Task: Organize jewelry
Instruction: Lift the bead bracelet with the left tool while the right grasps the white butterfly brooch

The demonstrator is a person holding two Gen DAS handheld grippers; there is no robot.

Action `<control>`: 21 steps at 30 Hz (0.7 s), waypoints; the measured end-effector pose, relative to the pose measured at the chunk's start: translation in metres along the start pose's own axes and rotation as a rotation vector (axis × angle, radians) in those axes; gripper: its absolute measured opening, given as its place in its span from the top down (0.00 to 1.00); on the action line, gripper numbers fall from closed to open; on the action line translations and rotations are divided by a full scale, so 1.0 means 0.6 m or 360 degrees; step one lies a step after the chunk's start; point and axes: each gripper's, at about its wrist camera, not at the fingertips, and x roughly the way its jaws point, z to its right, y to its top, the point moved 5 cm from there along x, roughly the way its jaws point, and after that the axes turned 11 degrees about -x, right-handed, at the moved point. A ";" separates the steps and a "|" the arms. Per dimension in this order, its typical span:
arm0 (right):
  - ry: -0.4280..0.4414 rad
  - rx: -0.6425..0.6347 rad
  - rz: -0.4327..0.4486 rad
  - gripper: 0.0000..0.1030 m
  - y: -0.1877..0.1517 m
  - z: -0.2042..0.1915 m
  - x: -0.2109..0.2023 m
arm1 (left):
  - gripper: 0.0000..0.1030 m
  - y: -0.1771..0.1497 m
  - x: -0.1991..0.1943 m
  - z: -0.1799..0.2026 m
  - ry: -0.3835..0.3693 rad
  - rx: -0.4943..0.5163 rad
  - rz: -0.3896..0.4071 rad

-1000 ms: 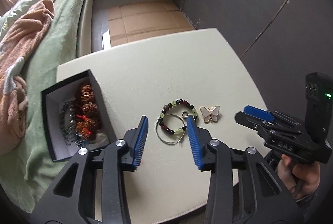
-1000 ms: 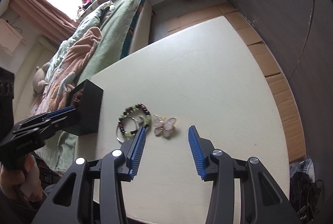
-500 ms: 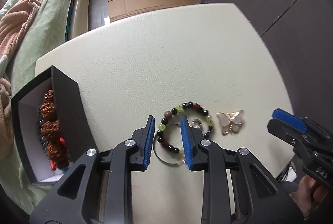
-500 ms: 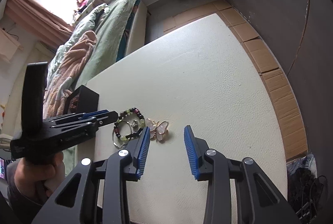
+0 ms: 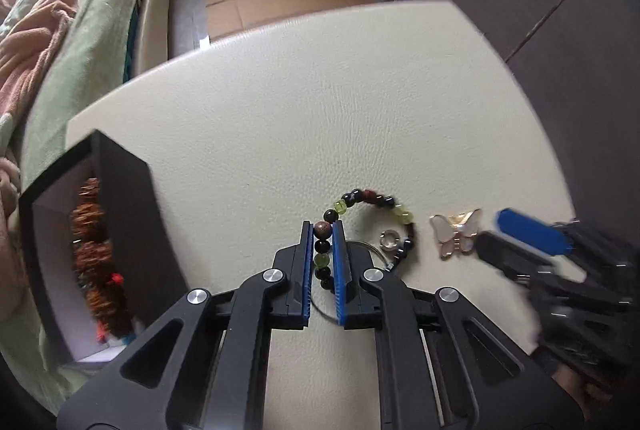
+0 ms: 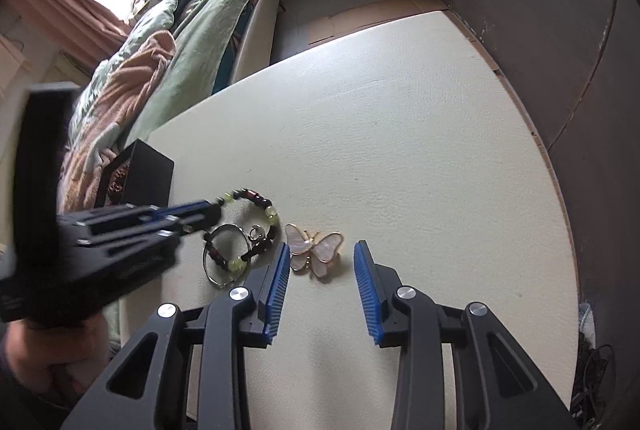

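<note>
The left gripper (image 5: pixel 322 230) pinched the bead bracelet (image 5: pixel 368 226); lifting might drag the wire ring (image 6: pixel 224 256). The right gripper (image 6: pixel 320 250) stood wide, empty, around the butterfly brooch (image 6: pixel 314 250).

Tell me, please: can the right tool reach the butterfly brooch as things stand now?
Probably yes. The right tool is open, and the butterfly brooch lies on the table just ahead of its fingers with nothing over it. The left tool is closed on the bead bracelet beside it.
</note>
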 end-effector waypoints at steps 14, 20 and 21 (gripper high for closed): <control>-0.0324 -0.0180 -0.0040 0.54 0.014 -0.045 0.038 | 0.90 0.016 -0.138 -0.038 -0.0164 -0.0079 0.0182; -0.0374 -0.0272 -0.0041 0.63 0.014 -0.060 0.045 | 0.90 0.006 -0.186 -0.068 -0.0184 -0.0094 0.0251; -0.0347 -0.0254 -0.0034 0.63 0.014 -0.057 0.043 | 0.90 0.005 -0.194 -0.073 -0.0190 -0.0100 0.0263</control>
